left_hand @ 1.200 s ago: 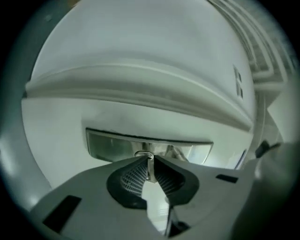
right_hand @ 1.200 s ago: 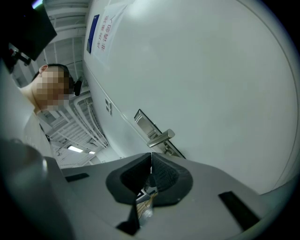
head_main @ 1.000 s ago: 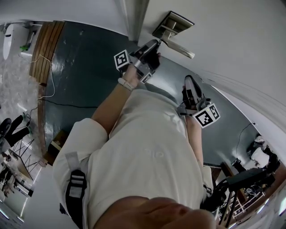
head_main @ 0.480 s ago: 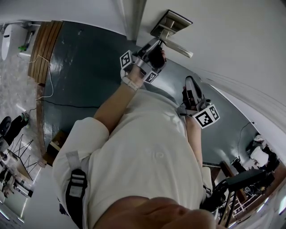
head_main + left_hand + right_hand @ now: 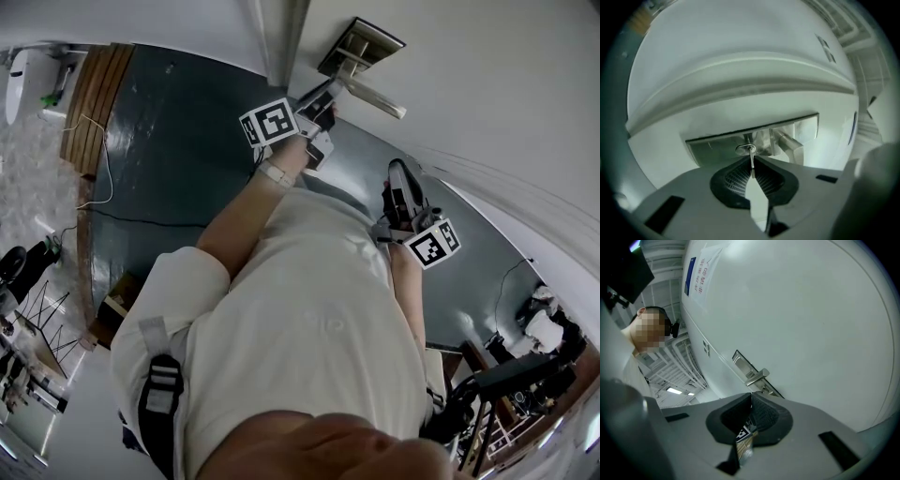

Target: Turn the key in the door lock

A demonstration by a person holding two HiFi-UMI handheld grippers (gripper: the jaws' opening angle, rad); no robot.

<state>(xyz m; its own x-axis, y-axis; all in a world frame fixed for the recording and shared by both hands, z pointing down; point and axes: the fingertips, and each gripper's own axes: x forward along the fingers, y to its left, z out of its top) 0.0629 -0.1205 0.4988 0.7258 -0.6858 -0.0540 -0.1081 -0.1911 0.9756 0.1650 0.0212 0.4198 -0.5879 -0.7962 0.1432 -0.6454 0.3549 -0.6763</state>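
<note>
Half the job is looking done: on the white door [image 5: 487, 66], at its brushed-metal lock plate [image 5: 712, 145], the left gripper [image 5: 752, 165], jaws just closing, is clamping the thin silver key [image 5: 751, 154] sitting in the lock. The right gripper [image 5: 751, 398] is idling, jaws together on nothing; the turn is seemingly remaining.
</note>
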